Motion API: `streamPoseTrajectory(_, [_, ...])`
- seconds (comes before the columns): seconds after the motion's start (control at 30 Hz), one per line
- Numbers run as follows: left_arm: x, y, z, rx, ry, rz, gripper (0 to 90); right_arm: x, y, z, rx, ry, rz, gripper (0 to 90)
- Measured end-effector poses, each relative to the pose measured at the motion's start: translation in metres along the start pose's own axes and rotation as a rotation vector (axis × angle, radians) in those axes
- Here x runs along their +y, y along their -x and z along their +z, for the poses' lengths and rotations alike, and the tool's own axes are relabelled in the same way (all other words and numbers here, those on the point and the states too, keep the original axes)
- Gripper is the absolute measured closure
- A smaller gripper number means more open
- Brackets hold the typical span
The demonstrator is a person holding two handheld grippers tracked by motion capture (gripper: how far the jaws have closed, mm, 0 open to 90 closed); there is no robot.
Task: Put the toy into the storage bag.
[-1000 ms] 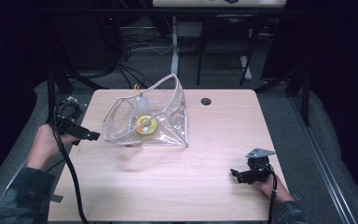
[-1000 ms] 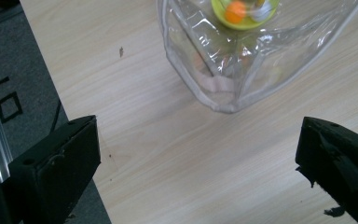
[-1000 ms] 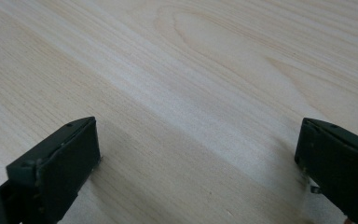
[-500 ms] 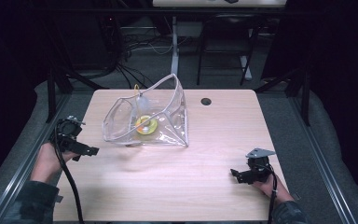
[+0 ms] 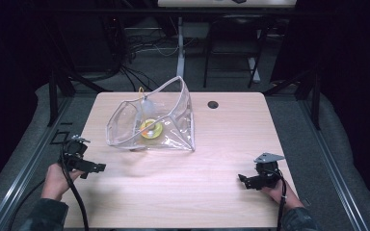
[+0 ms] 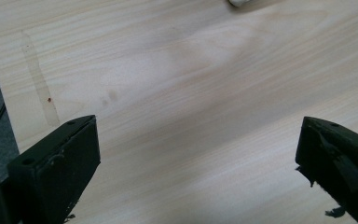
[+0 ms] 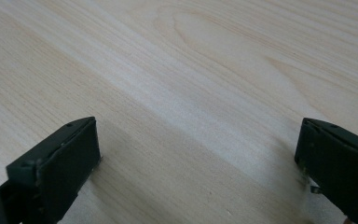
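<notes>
clear plastic pouch (image 5: 166,118) (yellow roll (image 5: 151,129) inside), tipped

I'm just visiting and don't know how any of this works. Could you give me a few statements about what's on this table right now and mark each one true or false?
1. A clear plastic bag sits on the wooden table. True.
2. The left hand-held gripper is clamped on the bag. False: its jaws stand wide apart over bare wood, away from the bag.
3. A round yellow thing lies inside the bag. True.
4. The right hand-held gripper holds the yellow thing. False: it is open and empty near the table's near right corner.
5. A small dark round spot shows on the table to the right of the bag. True.
</notes>
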State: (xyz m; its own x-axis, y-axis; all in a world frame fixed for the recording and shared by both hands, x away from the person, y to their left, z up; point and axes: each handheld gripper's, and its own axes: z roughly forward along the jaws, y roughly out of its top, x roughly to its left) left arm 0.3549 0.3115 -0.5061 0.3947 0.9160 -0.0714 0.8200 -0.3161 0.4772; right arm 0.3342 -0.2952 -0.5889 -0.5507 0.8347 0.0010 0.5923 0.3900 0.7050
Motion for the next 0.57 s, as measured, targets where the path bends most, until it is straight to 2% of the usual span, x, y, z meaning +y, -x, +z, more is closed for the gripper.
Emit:
streamPoseTrajectory(0.17, [-0.014, -0.001, 0.011, -0.020, 0.044, -0.022, 0.0, 0.000, 0.000, 0.000, 0.000, 0.000, 0.000, 0.0])
streamPoseTrajectory(0.2, [-0.020, -0.002, 0.016, -0.026, 0.059, -0.045, 0.0, 0.000, 0.000, 0.000, 0.000, 0.000, 0.000, 0.0])
streamPoseTrajectory(0.33, [-0.025, -0.004, 0.025, -0.029, 0.035, -0.041, 0.0, 0.000, 0.000, 0.000, -0.001, -0.001, -0.001, 0.0])
streamPoseTrajectory(0.43, [-0.027, -0.005, 0.028, -0.038, 0.046, -0.041, 0.0, 0.000, 0.000, 0.000, -0.002, -0.002, -0.001, 0.0])
streamPoseTrajectory(0.47, [-0.029, -0.006, 0.032, -0.023, 0.050, -0.035, 0.0, 0.000, 0.000, 0.000, -0.001, -0.001, -0.001, 0.0])
streamPoseTrajectory(0.57, [-0.031, -0.007, 0.037, -0.029, 0.048, -0.042, 0.0, 0.000, 0.000, 0.000, -0.002, -0.002, -0.001, 0.0])
